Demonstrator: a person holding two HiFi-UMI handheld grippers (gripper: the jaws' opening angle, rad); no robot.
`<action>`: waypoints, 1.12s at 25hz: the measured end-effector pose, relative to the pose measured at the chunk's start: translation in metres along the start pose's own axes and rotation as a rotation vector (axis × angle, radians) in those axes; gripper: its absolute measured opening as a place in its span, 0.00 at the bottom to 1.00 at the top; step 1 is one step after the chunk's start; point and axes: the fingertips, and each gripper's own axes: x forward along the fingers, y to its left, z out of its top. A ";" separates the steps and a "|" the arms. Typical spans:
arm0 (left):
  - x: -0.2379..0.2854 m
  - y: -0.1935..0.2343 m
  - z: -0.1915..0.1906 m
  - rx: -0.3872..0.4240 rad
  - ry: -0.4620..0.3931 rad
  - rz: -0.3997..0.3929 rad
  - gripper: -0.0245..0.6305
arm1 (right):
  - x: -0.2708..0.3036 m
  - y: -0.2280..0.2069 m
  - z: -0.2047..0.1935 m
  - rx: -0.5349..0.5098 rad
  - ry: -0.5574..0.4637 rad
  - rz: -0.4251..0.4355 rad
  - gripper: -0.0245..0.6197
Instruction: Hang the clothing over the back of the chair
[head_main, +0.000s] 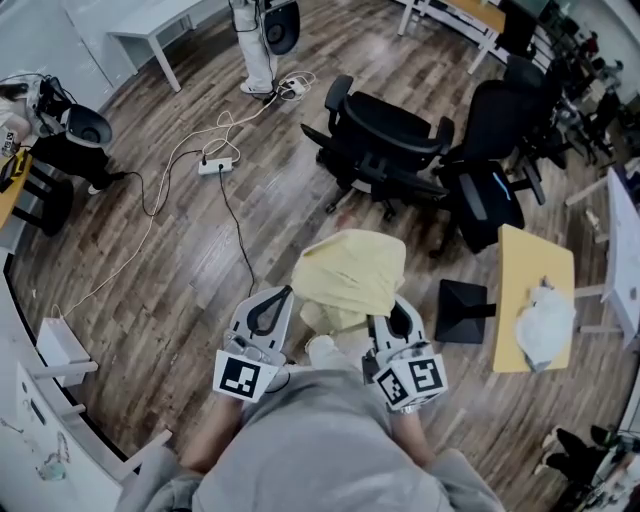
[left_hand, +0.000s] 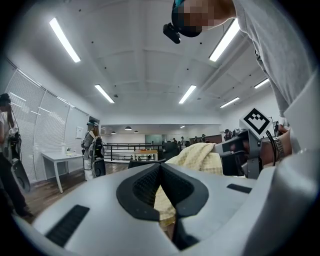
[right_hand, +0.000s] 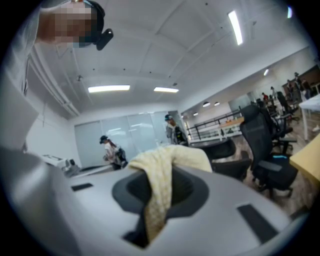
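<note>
A pale yellow garment (head_main: 350, 272) hangs bunched between my two grippers, above the wooden floor. My left gripper (head_main: 287, 294) is shut on its left edge; in the left gripper view the yellow cloth (left_hand: 162, 201) is pinched between the dark pads. My right gripper (head_main: 386, 306) is shut on the right edge, and in the right gripper view the cloth (right_hand: 159, 186) drapes over and down through the jaws. A black office chair (head_main: 390, 132) stands further ahead, its back towards me. The right gripper (left_hand: 246, 150) also shows in the left gripper view.
A second black chair (head_main: 492, 165) stands right of the first. At the right is a small wooden table (head_main: 536, 272) with a white bundle (head_main: 545, 325). A power strip (head_main: 215, 165) with cables lies on the floor at left. A person (head_main: 70, 135) is at the far left.
</note>
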 end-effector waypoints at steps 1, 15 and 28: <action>0.008 0.001 0.002 0.000 -0.002 0.003 0.08 | 0.005 -0.006 0.003 0.004 -0.001 0.003 0.14; 0.101 -0.004 0.010 0.028 -0.031 -0.006 0.08 | 0.037 -0.076 0.033 0.002 -0.028 0.007 0.14; 0.171 0.017 0.005 -0.017 -0.028 -0.173 0.08 | 0.076 -0.096 0.062 0.000 -0.065 -0.114 0.14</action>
